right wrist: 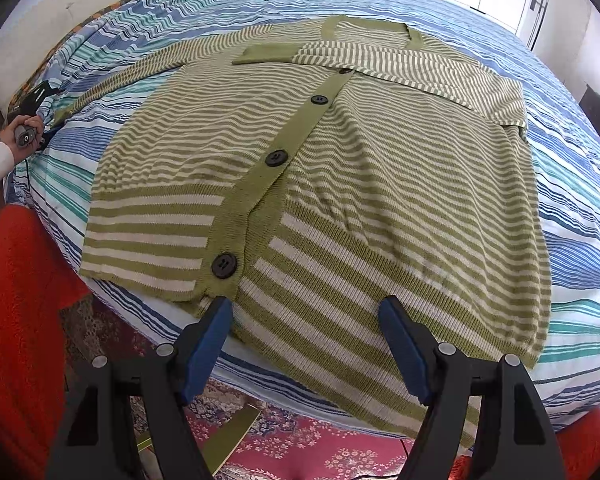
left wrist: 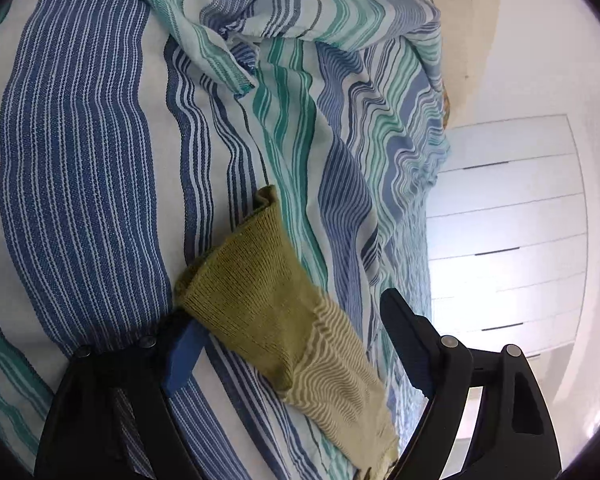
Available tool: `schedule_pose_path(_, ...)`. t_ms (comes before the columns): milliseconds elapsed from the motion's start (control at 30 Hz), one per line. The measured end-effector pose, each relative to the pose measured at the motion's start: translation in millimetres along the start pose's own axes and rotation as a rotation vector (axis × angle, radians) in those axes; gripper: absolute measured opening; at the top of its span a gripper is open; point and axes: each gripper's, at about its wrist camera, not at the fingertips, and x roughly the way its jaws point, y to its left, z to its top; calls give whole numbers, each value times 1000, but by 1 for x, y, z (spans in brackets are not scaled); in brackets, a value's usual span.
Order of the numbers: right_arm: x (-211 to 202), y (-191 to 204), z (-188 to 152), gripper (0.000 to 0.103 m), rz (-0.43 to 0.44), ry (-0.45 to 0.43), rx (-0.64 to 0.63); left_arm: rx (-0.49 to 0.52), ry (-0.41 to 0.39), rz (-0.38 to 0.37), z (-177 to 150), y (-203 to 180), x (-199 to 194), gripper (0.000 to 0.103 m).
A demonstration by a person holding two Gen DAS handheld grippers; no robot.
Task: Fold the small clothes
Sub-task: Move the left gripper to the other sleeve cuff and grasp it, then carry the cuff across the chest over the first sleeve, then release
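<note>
A green and cream striped cardigan lies flat, front side up, on a bed covered by a blue, teal and white striped bedspread. The cardigan's hem reaches the bed's near edge, and its neckline points toward the far edge. A solid green button band runs down the middle with 4 dark buttons; the lowest button sits near the hem. One sleeve is folded across the chest, its green cuff lying near the neckline. The other sleeve stretches out toward the bed's left edge. The right hand-held gripper hovers over the hem at the near edge, its blue-padded jaws apart with nothing between them. At the left edge, a person's hand in a white sleeve holds the left hand-held gripper. In the left wrist view, its jaws are spread wide on either side of the outstretched sleeve's green cuff, which lies on the bedspread; one pad sits against the cuff's edge, the other stands clear of it. Beyond the bed stand white cabinet doors. A patterned red rug covers the floor below the near edge.
</note>
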Motion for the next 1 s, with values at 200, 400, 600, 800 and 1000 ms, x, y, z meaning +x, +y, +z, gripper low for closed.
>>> schedule_pose_path(200,1,1,0,76,0,3,0,25,4,4,8,5,-3,56)
schedule_pose_path(400,1,-1,-1,76,10,-9,12,87,28,97,8,6,-10,4)
schedule_pose_path(600,-7,-9,0,76,38,-61,50,390,106,53,-48,-124,2,4)
schedule_pose_path(800,-15,-28,-1,76,88,-118,122,657,309,-84,-203,-278,61,4)
schedule_pose_path(1000,-31,-63,-7,76,142,-181,244,842,531,-203,-418,-356,116,4)
